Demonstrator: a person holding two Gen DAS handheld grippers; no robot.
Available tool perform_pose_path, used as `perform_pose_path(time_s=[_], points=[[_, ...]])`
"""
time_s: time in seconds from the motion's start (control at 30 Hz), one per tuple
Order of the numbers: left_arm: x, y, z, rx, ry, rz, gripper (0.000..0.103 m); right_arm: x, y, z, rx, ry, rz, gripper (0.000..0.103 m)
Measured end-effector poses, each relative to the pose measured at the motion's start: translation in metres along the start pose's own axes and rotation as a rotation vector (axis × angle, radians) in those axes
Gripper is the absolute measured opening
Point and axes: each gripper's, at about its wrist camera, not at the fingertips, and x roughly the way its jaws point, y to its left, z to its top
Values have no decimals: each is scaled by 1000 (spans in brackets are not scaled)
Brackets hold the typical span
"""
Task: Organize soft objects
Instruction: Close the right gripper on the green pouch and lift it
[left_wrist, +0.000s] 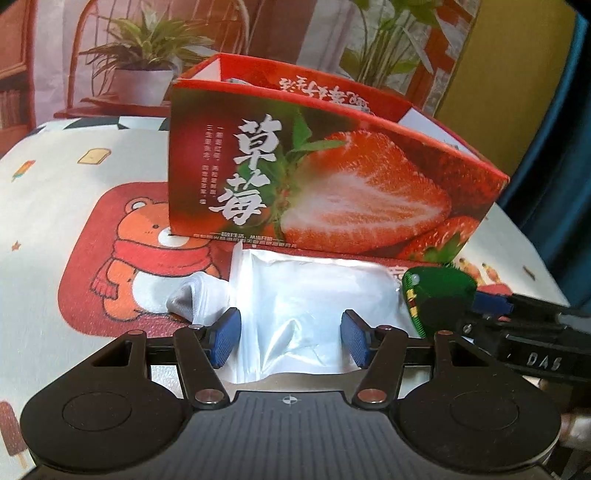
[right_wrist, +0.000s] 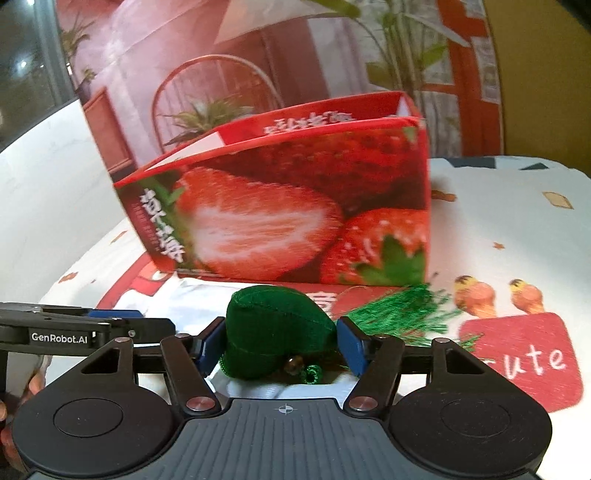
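In the left wrist view, the left gripper is set over a clear plastic pouch of white cloth that lies on the tablecloth just in front of the strawberry box. Its blue pads stand at a middling width on either side of the crumpled film; whether they press on it cannot be told. The pouch seems placed so as to be lifted into the open-topped box, judged to be the container for the soft things. A grey-and-white sock lies just beside the pouch, on the printed bear.

In the right wrist view, the right gripper is closed at half width on a green stuffed felt ornament, both pads touching its flanks; its green tassel trails across the cloth. The ornament is held low, just short of the box.

The surface is a cartoon-printed cloth; behind it hangs a backdrop picturing potted plants and a chair.
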Motion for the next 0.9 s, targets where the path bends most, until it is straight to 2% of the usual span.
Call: perform_pose_path(time_s=[0.27, 0.43, 0.6, 0.9], points=[[-13, 6, 11, -74, -21, -65, 61, 0, 6, -1, -23, 4, 24, 63], [-12, -20, 32, 25, -10, -164, 63, -1, 8, -6, -39, 27, 40, 67], [3, -49, 42, 60, 52, -256, 63, -4, 7, -7, -41, 30, 35, 66], [40, -56, 29, -101, 149, -392, 63, -14, -4, -11, -19, 38, 18, 66]])
